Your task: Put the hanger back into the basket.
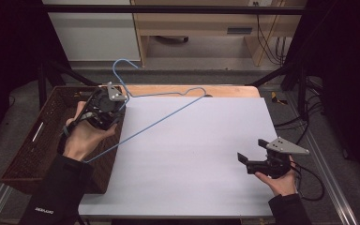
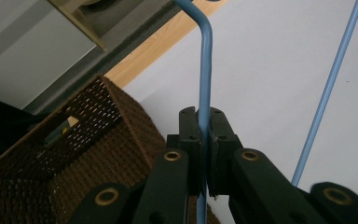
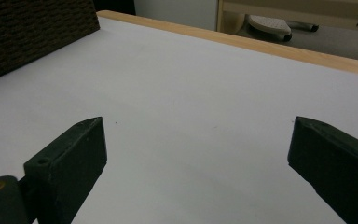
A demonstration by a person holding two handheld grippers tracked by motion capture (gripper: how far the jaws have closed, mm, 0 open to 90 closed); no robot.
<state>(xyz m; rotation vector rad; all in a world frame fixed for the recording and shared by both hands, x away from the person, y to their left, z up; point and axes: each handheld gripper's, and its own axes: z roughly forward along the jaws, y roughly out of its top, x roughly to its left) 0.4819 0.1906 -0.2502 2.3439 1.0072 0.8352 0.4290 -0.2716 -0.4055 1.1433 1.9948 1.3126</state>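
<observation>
A blue wire hanger is held by the left gripper, just beside the brown basket and over its right wall. In the left gripper view the fingers are seen closed on the wire, which runs upright between the two pads. The hook points away from the basket toward the far edge of the desk, and the long lower bar slopes down past the basket wall toward the person's left sleeve. Most of the hanger is hung in the air to the right of the basket, above the white sheet.

The right gripper is kept well apart from the basket, low over the desk at the near right. Its fingers are spread wide and nothing is held between them.

It is judged that the hanger is being lifted out of the basket and carried over the desk. For this step the grip should be kept firm, because a thin round wire can easily be turned between flat pads, and the free end is heavy and long. The low corner should be raised clear of the basket wall before the hanger is moved sideways, so that it is not caught in the weave. A slow, level carry is advised. The open right gripper could be used to take the far shoulder and steady the swing.
</observation>
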